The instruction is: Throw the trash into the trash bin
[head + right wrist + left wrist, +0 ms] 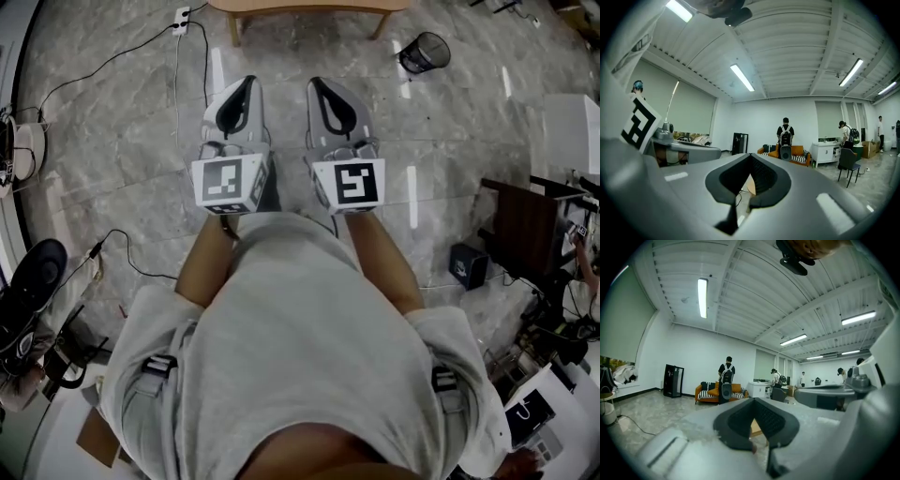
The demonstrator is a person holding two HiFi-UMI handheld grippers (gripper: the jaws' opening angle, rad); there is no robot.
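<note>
Where cables (150, 273) cross floor (112, 159), trash bin (424, 52) (black mesh) near table (309, 6)

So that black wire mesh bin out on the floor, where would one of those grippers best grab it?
Probably the top rim, coming down from above. The black wire mesh bin is a round, wide-mouthed tub, likely too broad for two jaws to span, while its thin wall edge would slip between them. Whether it stands quite upright is unclear.

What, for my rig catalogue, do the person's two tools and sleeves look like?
Left tool and right tool: pale grey shells, dark padded jaw linings, each carrying a white cube of black square markers. The person wears a light grey short-sleeved shirt.
</note>
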